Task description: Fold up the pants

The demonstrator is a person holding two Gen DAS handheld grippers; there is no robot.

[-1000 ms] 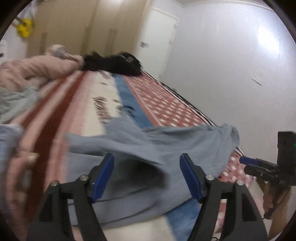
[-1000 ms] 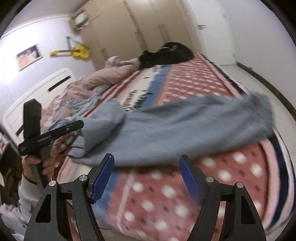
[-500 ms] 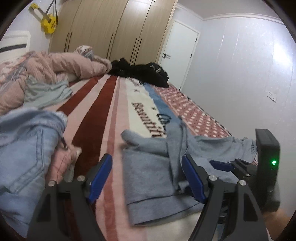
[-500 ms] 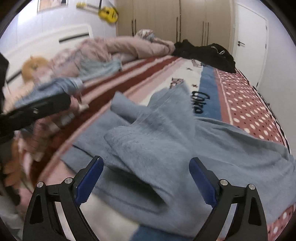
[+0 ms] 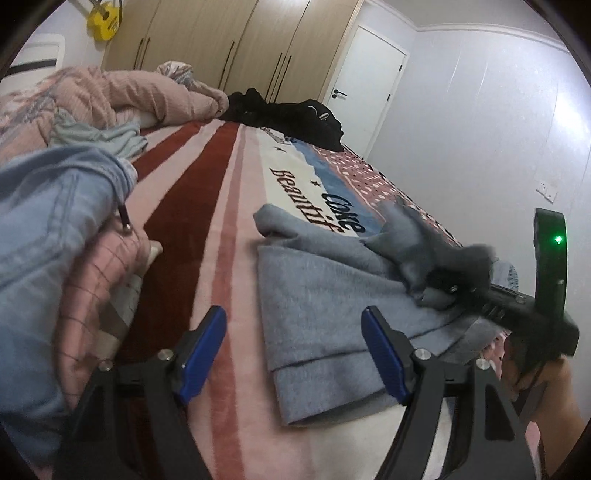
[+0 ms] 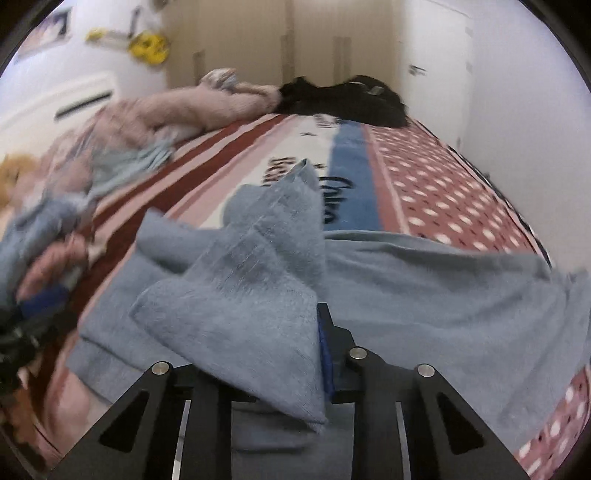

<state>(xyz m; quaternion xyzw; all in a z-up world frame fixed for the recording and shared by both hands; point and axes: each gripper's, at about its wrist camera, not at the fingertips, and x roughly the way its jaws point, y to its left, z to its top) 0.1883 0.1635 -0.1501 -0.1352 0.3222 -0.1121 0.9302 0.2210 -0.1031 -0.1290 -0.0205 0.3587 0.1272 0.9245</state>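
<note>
Your right gripper is closing, its jaws drawn narrow with a bunched fold of the grey pants caught between them. The cloth drapes over the left finger and hides it, while the blue pad of the right finger presses against the fold's edge. From the left wrist camera, the same gripper shows at the right edge, its tip buried in a lifted peak of the grey cloth, with your hand on its handle below.

Your left gripper is wide, its jaws closing slightly, with nothing between them. Its left blue pad hangs over the striped bedspread, and its right blue pad hangs over the near hem of the pants, not pressing on it.

The pants lie on the near part of the bed. One part lies flat with its hem towards you, and the rest stretches to the right across the spotted red section of the bedspread.

To the left sits a heap of clothes: blue jeans on top of a pink checked garment. Further back lie a pink blanket and a black bundle. Behind the bed stand a wooden wardrobe and a white door, and a yellow guitar hangs on the wall.
</note>
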